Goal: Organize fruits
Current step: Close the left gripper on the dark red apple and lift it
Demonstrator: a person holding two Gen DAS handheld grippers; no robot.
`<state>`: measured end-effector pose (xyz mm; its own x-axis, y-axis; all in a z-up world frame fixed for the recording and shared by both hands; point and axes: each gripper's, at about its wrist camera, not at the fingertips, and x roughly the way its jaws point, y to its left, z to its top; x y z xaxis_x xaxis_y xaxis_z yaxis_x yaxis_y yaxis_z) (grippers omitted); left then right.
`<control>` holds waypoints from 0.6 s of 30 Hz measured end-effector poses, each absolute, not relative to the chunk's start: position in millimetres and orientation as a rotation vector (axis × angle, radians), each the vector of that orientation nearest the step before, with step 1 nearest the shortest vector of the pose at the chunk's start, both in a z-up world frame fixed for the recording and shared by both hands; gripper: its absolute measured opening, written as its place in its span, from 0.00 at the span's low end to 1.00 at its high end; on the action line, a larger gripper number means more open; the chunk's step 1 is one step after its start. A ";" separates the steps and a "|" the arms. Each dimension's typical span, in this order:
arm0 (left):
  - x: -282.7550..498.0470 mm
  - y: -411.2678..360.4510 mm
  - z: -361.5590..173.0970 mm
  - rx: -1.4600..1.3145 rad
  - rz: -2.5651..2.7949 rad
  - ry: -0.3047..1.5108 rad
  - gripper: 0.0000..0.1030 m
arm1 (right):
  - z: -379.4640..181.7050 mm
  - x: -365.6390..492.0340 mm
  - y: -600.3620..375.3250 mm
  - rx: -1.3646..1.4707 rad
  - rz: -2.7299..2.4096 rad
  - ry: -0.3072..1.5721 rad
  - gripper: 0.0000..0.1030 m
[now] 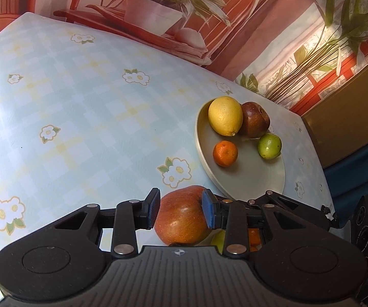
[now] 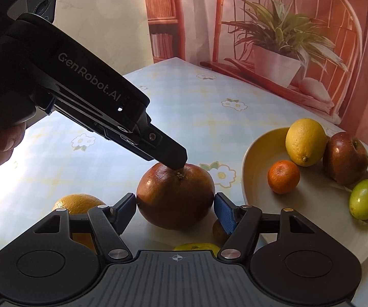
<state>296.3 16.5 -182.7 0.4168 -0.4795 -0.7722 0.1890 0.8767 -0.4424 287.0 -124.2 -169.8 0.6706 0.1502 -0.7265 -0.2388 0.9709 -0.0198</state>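
Between both pairs of jaws sits one large reddish fruit: left gripper pinches it; right gripper flanks it, unclamped.

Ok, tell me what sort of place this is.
Probably a home dining spot, though partly staged: a table with a flowered checked tablecloth, a plate of fruit, and behind it a printed backdrop picturing a chair and potted plant rather than a real room.
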 end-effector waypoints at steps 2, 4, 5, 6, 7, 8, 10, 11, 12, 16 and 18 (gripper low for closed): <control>297.3 15.4 -184.6 -0.306 -0.434 1.069 0.37 | -172.1 287.3 -123.7 -0.123 0.215 0.813 0.62; 297.6 15.4 -185.7 -0.311 -0.437 1.069 0.37 | -172.5 288.4 -124.6 -0.120 0.214 0.812 0.62; 297.9 15.7 -186.2 -0.314 -0.439 1.070 0.37 | -172.8 288.5 -124.7 -0.118 0.215 0.812 0.62; 298.2 16.5 -187.0 -0.321 -0.443 1.073 0.37 | -173.1 288.8 -124.8 -0.117 0.216 0.813 0.62; 298.8 17.2 -187.9 -0.330 -0.449 1.079 0.37 | -173.2 289.1 -125.1 -0.117 0.217 0.813 0.62; 299.1 17.5 -188.6 -0.335 -0.450 1.080 0.38 | -173.5 289.5 -124.8 -0.118 0.217 0.815 0.62; 299.1 17.6 -189.6 -0.338 -0.454 1.076 0.38 | -174.0 290.3 -124.8 -0.117 0.214 0.814 0.63; 299.3 18.1 -189.8 -0.340 -0.456 1.076 0.38 | -174.2 290.2 -124.6 -0.116 0.213 0.812 0.63; 299.6 18.6 -190.1 -0.344 -0.458 1.076 0.38 | -174.1 289.9 -124.8 -0.115 0.213 0.811 0.62; 300.6 19.2 -189.6 -0.345 -0.464 1.079 0.38 | -173.5 287.6 -124.3 -0.117 0.212 0.802 0.61; 300.5 18.6 -188.2 -0.342 -0.466 1.075 0.38 | -172.8 286.4 -125.1 -0.110 0.208 0.792 0.61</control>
